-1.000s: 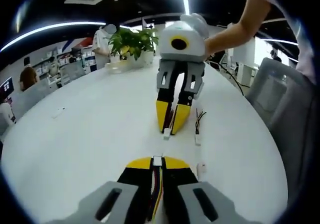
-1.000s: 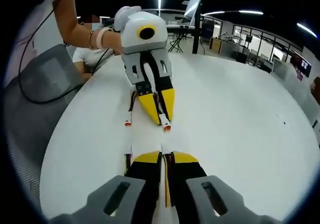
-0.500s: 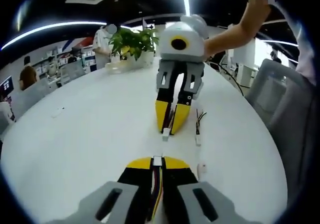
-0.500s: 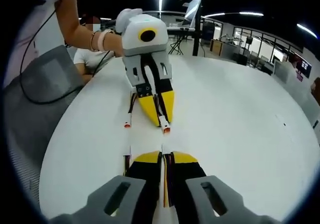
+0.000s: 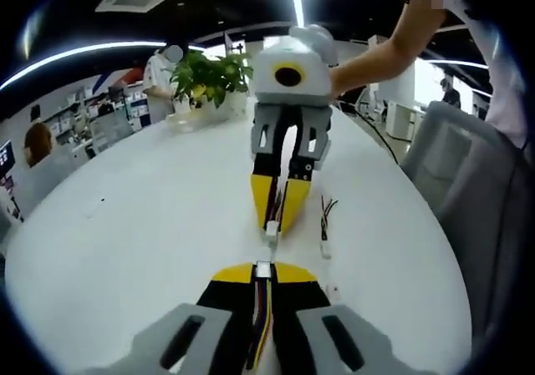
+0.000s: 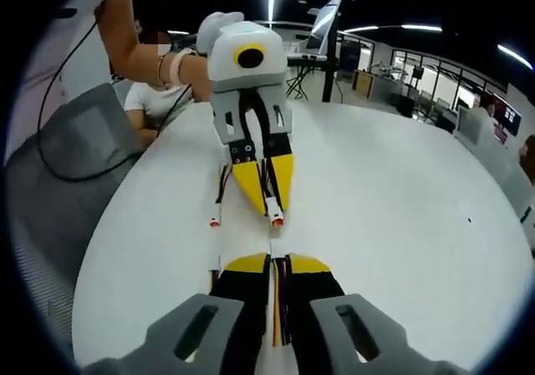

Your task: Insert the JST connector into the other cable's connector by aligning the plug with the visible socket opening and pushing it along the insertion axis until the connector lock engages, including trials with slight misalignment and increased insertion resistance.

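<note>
So here's where I'm at. In the left gripper view my left gripper [image 5: 263, 268] has its jaws pinched together on a cable with a small white plug [image 5: 263, 269] poking out at the tips, yellow and red wires running back between the jaws. Facing it across the white table [image 5: 150, 225] is the right gripper [image 5: 272, 223], jaws clamped on its own cable with a white socket [image 5: 272, 230] at the tip. The two connector ends sit very near each other, nose to nose, but I can't tell if they're touching yet.

This view also gives me stuff the other doesn't: a potted plant [image 5: 207, 78] at the far edge of the table, and a spare cable [image 5: 324, 225] lying just beside the right gripper.

The right gripper view flips it: the left gripper [image 6: 271, 210] comes down from the top with a reddish-tipped connector [image 6: 275, 220] at its nose, a second loose cable [image 6: 219, 200] lies beside it with the same reddish end, and a grey chair [image 6: 67, 166] sits off the table edge. My own jaws [image 6: 273, 262] there are squeezed on wires.

Compared with a second ago the gap between the two tips has clearly shrunk in both views; the grippers have closed in on each other.
</note>
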`<action>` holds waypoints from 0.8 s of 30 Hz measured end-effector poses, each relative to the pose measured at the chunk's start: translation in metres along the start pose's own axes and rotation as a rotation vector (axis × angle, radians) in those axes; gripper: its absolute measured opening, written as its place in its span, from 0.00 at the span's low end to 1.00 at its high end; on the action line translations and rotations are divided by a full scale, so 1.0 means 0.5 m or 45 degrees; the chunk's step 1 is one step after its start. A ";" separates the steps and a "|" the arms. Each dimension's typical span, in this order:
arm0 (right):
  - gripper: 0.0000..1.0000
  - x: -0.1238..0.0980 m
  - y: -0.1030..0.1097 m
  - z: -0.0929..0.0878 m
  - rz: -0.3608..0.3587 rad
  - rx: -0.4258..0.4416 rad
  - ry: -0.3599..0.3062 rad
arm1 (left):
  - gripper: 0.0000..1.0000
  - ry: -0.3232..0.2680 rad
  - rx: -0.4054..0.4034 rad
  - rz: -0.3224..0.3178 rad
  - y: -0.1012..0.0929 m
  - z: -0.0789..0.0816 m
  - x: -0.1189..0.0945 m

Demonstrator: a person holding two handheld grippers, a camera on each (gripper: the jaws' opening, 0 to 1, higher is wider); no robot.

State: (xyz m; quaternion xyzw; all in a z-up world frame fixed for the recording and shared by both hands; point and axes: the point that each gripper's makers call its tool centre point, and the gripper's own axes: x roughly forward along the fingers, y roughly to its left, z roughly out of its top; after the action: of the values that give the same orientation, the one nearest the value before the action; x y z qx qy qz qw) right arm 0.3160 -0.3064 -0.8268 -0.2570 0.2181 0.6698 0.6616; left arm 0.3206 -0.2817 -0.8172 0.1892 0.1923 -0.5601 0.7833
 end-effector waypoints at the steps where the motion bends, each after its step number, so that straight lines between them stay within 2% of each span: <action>1: 0.04 -0.002 0.000 0.002 0.000 -0.005 0.002 | 0.00 0.008 0.010 -0.004 0.000 0.002 0.000; 5: 0.04 -0.005 -0.004 0.007 -0.002 -0.021 0.008 | 0.00 0.033 0.033 -0.013 0.002 0.002 0.004; 15: 0.04 -0.009 -0.007 0.023 -0.007 -0.053 -0.001 | 0.00 0.026 0.027 -0.027 -0.001 0.015 0.006; 18: 0.04 -0.009 -0.005 0.026 -0.004 -0.059 -0.002 | 0.00 -0.002 0.003 -0.028 -0.003 0.022 0.007; 24: 0.04 -0.007 0.000 0.027 0.002 -0.074 0.004 | 0.00 -0.012 -0.007 -0.034 -0.004 0.025 0.007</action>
State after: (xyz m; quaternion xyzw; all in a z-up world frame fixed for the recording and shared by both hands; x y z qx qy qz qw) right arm 0.3152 -0.3006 -0.8141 -0.2772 0.1997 0.6759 0.6530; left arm 0.3206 -0.2915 -0.8082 0.1819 0.1925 -0.5709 0.7771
